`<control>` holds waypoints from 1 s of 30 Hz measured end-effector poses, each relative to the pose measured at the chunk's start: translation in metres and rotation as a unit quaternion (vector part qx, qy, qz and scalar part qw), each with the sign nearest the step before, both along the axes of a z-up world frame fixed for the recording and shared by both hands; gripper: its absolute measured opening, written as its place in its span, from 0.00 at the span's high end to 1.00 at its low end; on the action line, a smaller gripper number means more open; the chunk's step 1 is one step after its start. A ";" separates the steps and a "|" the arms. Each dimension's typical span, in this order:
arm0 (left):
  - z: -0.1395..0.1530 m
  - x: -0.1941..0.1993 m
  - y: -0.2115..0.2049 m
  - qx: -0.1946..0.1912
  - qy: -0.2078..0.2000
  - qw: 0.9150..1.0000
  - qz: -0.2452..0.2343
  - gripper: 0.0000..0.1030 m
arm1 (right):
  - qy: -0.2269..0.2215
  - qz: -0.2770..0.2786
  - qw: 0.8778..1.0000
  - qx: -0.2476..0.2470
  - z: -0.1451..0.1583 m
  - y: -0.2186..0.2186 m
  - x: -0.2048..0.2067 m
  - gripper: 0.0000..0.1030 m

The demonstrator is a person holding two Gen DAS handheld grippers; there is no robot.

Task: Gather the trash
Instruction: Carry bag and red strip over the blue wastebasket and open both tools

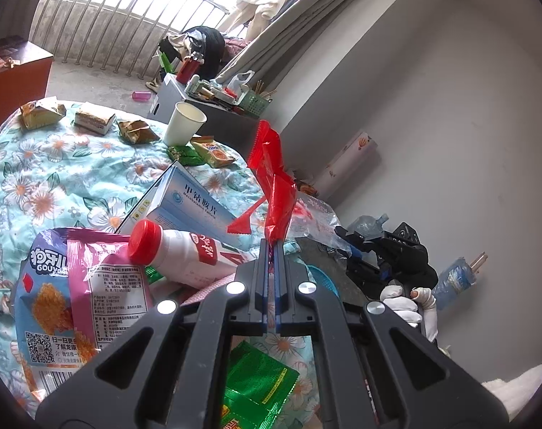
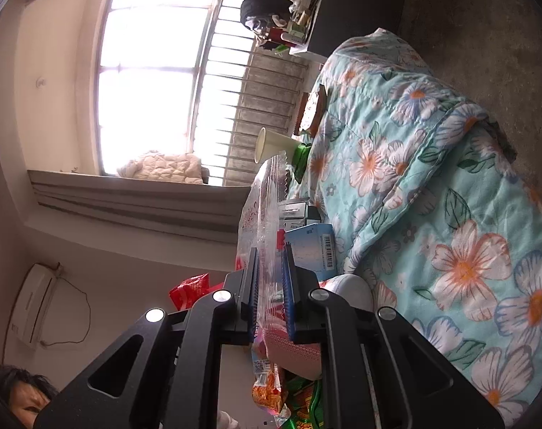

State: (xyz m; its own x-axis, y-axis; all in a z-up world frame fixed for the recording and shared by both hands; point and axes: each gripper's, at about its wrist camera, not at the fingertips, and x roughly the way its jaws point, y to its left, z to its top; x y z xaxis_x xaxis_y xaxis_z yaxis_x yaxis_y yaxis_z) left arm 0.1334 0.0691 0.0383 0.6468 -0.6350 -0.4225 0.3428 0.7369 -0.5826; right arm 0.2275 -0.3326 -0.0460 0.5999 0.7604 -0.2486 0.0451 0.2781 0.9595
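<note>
My left gripper [image 1: 271, 246] is shut on a red plastic wrapper [image 1: 272, 175] and holds it up above the floral quilt [image 1: 38, 186]. Below it lie a white bottle with a red cap [image 1: 177, 254], a blue medicine box [image 1: 192, 203], a pink and blue snack bag [image 1: 74, 296] and a green wrapper [image 1: 256, 389]. My right gripper [image 2: 271, 250] is shut on a clear plastic bag [image 2: 262, 207] with red print. The red wrapper [image 2: 190, 289] shows at its left. In the left wrist view the right gripper [image 1: 346, 232] holds the clear bag [image 1: 317, 218] to the right.
A white paper cup [image 1: 183, 123], small green and yellow packets [image 1: 203, 152] and torn brown wrappers [image 1: 92, 118] lie further back on the quilt. A dark side table [image 1: 217, 107] with clutter stands behind. A wall and a roll [image 1: 349, 161] are at the right.
</note>
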 end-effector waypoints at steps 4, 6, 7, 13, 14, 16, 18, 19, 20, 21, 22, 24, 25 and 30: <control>0.015 -0.009 -0.008 0.000 -0.016 1.000 -0.013 0.99 | -0.019 -0.025 1.000 -0.001 0.013 -0.021 -0.024 0.88; 0.024 -0.012 -0.016 0.004 -0.026 0.999 -0.025 0.99 | -0.030 -0.042 0.999 -0.004 0.021 -0.034 -0.038 0.88; 0.029 -0.012 -0.021 0.006 -0.030 0.999 -0.034 0.99 | -0.035 -0.050 0.998 -0.005 0.025 -0.039 -0.044 0.88; 0.053 -0.002 -0.068 0.021 -0.034 0.994 -0.099 0.99 | -0.054 -0.115 0.991 -0.043 0.043 -0.087 -0.097 0.88; 0.056 0.001 -0.079 0.026 -0.035 0.993 -0.111 0.99 | -0.054 -0.127 0.989 -0.050 0.043 -0.097 -0.106 0.88; 0.063 0.008 -0.107 0.045 -0.035 0.989 -0.137 0.99 | -0.051 -0.156 0.984 -0.064 0.044 -0.118 -0.123 0.88; 0.068 0.017 -0.139 0.059 -0.032 0.984 -0.164 0.99 | -0.047 -0.186 0.978 -0.078 0.044 -0.140 -0.141 0.88; 0.069 0.022 -0.156 0.066 -0.030 0.981 -0.179 0.99 | -0.044 -0.202 0.974 -0.087 0.044 -0.151 -0.149 0.88; 0.069 0.027 -0.175 0.076 -0.026 0.978 -0.191 0.99 | -0.040 -0.219 0.970 -0.101 0.043 -0.161 -0.157 0.88; 0.069 0.033 -0.197 0.088 -0.020 0.975 -0.203 0.99 | -0.035 -0.236 0.964 -0.118 0.043 -0.171 -0.163 0.88; 0.068 0.039 -0.220 0.098 -0.016 0.971 -0.218 0.99 | -0.029 -0.254 0.957 -0.137 0.042 -0.181 -0.170 0.88; 0.064 0.049 -0.267 0.120 -0.007 0.963 -0.243 0.99 | -0.014 -0.288 0.942 -0.171 0.039 -0.201 -0.180 0.88; 0.061 0.051 -0.288 0.129 -0.002 0.958 -0.257 0.99 | -0.008 -0.303 0.935 -0.187 0.036 -0.208 -0.182 0.88; 0.024 0.077 -0.409 0.187 0.028 0.932 -0.308 0.99 | 0.037 -0.364 0.897 -0.249 0.008 -0.250 -0.181 0.88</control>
